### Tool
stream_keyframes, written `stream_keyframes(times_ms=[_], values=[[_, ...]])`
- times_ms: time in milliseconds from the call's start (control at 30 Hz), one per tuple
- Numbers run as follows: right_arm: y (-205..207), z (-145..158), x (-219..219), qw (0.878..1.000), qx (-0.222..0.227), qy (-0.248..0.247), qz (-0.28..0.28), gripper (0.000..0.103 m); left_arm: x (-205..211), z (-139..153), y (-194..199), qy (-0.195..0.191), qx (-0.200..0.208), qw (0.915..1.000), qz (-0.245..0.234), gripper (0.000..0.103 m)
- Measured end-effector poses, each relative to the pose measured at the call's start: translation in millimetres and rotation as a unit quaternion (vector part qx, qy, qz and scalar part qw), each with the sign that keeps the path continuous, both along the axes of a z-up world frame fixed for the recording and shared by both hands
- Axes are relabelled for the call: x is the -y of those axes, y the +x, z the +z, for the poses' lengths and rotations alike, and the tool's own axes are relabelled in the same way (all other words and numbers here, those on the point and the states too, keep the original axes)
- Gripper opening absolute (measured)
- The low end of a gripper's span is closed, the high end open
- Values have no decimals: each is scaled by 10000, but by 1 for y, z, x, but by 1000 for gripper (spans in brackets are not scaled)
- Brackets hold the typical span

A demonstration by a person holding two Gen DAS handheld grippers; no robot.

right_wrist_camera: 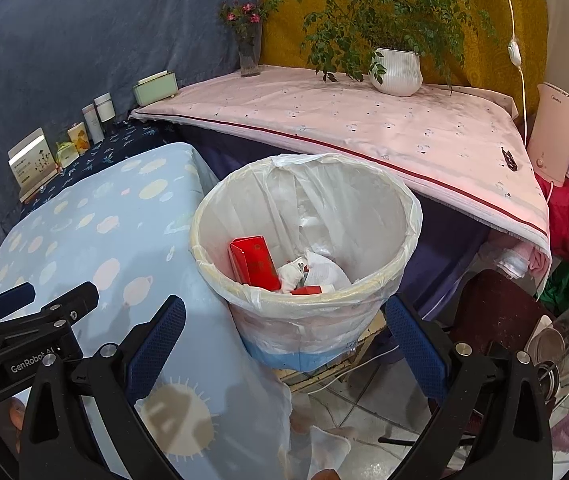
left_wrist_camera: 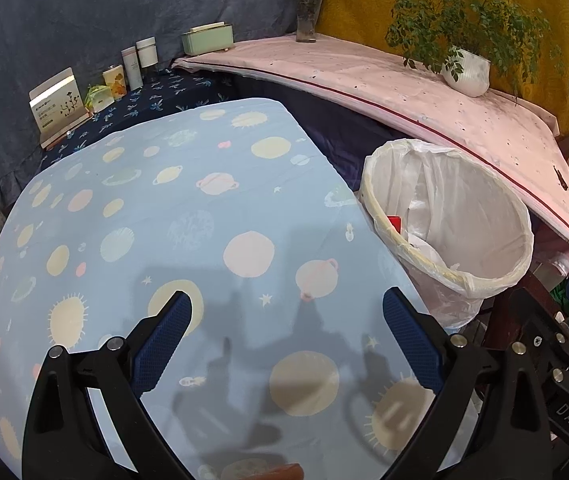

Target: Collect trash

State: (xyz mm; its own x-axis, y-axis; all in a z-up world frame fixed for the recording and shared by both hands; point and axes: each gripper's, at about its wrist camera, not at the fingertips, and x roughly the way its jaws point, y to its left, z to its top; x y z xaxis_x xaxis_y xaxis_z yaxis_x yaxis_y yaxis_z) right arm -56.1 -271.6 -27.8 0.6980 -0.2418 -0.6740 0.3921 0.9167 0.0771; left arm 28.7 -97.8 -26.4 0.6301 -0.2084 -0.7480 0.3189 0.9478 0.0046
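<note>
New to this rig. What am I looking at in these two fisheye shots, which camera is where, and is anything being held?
There is no robot arm: a person holds a two-finger gripper in each hand, and each gripper carries a fisheye camera that looks forward along its blue-padded fingers.

The left wrist view shows the left gripper, open and holding nothing, over a table with a blue planet-print cloth. No trash shows on the visible cloth.

The right wrist view shows the right gripper, also open and holding nothing, pointed at a bin with a white liner beside that table. A red box and crumpled white paper lie inside the bin. The left gripper shows at that view's left edge.
</note>
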Motion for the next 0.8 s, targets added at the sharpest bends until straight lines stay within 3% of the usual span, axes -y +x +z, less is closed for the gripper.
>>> stream_keyframes(times_ms=[800], values=[[-4, -7, 0, 10000, -64, 43, -9, 97, 3, -3, -8, 88, 59, 9999, -68, 92]])
